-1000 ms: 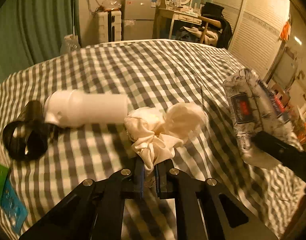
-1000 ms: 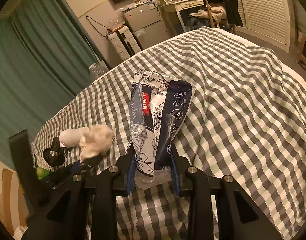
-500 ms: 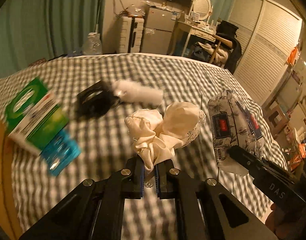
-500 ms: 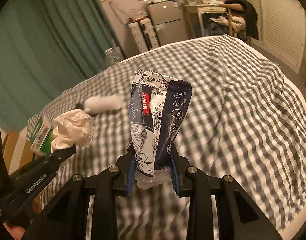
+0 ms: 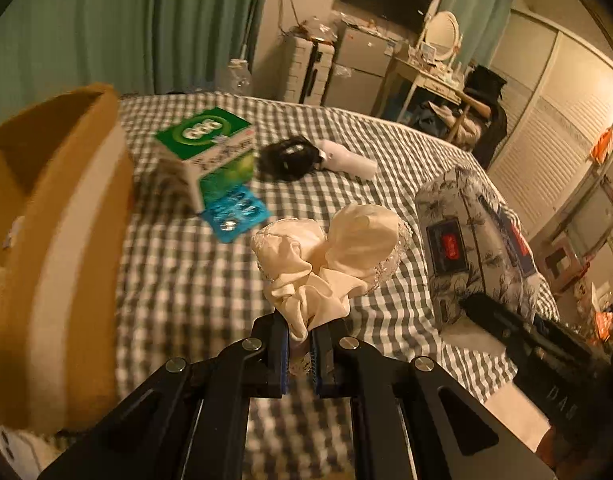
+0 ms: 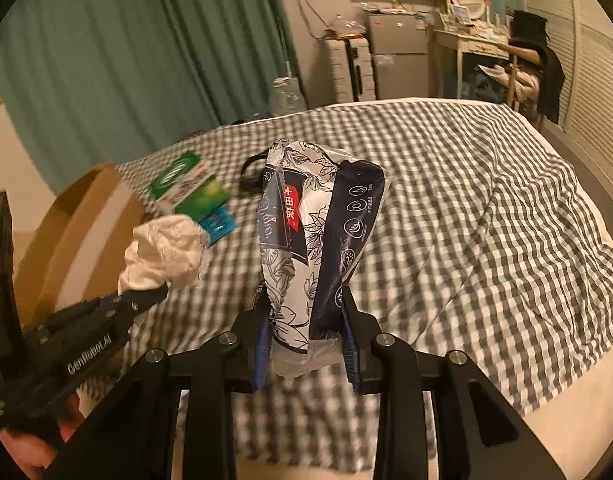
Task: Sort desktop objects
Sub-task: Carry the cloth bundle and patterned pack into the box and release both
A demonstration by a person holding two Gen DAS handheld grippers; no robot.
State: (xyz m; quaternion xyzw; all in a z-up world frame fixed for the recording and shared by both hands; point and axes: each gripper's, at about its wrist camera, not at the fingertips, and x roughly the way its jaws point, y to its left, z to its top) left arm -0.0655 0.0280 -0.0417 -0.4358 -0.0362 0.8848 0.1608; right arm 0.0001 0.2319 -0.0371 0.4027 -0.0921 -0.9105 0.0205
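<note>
- The left gripper point(image 5: 298, 354) has its jaws clamped tight on the tail of a cream lace-edged cloth point(image 5: 330, 256), which hangs clear of the checked bedcover point(image 5: 178, 280).
- The right gripper point(image 6: 308, 346) has its jaws partly closed on the lower end of a floral plastic packet point(image 6: 306, 240), held upright above the bedcover.
- Change noted: a second ago the cardboard box point(image 5: 54, 248) was out of both views; it now fills the left side of the left wrist view, open mouth upward. Both loads have travelled toward the box together, grips unaltered.
- The cloth now sits just beside the box's near wall; the packet is further from the box, on the cloth's far side.
- Beyond the box on the bedcover lie a green carton point(image 5: 206, 152), a blue blister pack point(image 5: 236, 214) touching it, then a black strap point(image 5: 288, 158) and a white bottle point(image 5: 348, 160).
- Judgement: the carry appears nearly finished; release into the box is likely next, cloth first. Four items appear to remain unsorted.
</note>
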